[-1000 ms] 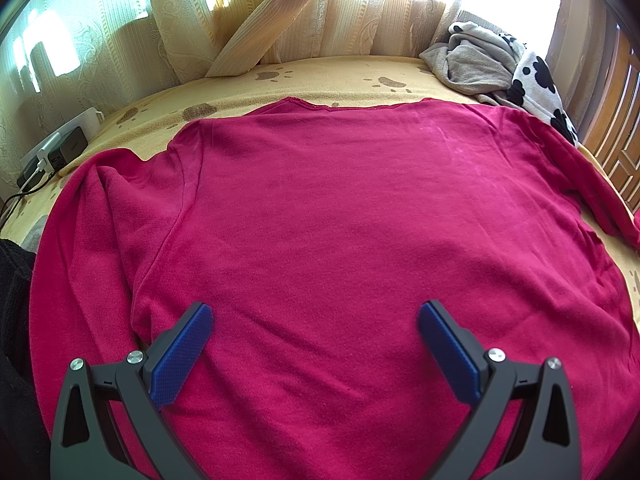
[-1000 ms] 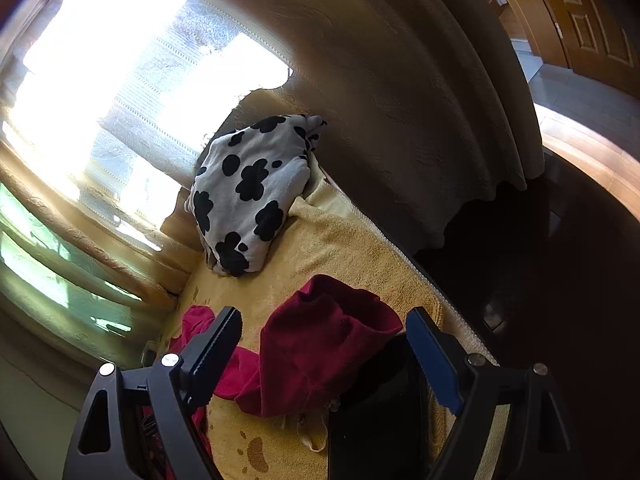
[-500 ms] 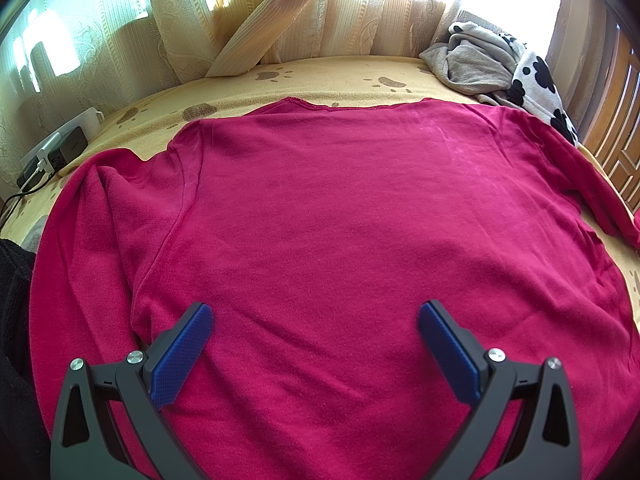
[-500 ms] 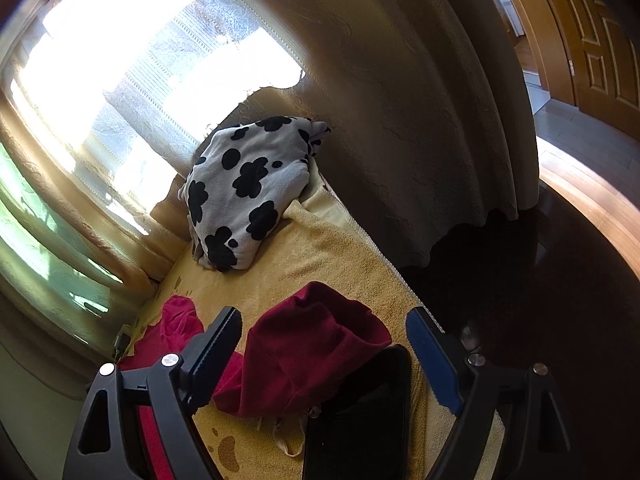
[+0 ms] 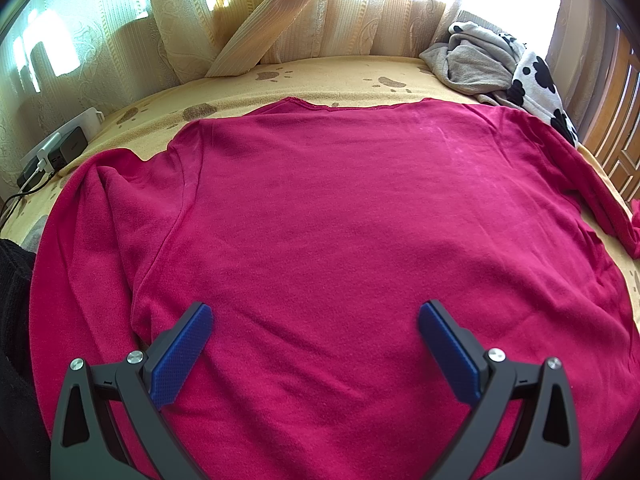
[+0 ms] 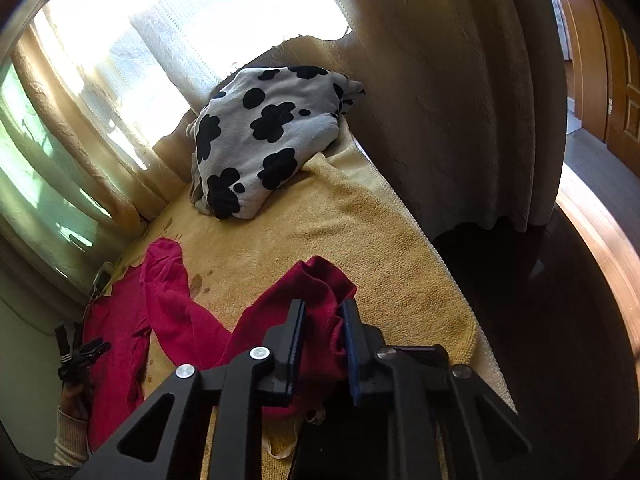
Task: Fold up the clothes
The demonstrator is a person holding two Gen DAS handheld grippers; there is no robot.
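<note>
A crimson long-sleeved sweater (image 5: 340,200) lies spread flat on a yellow paw-print blanket (image 5: 320,76). My left gripper (image 5: 314,308) hovers open over its lower body, the blue pads wide apart with nothing between them. In the right wrist view the sweater's far sleeve (image 6: 172,304) runs across the blanket (image 6: 340,232) to a bunched cuff (image 6: 320,276). My right gripper (image 6: 323,306) is closing its jaws there, and the cuff's cloth is pinched between the pads.
A grey garment with black spots (image 6: 268,136) is heaped at the blanket's far corner, also visible as the spotted garment (image 5: 500,68). Curtains (image 6: 460,100) hang behind. A power strip (image 5: 60,152) sits at the left. The blanket's right edge drops to dark floor (image 6: 540,320).
The right gripper rolled, moved in over the red cuff and closed from wide open onto it. The left gripper and the sweater body have not moved.
</note>
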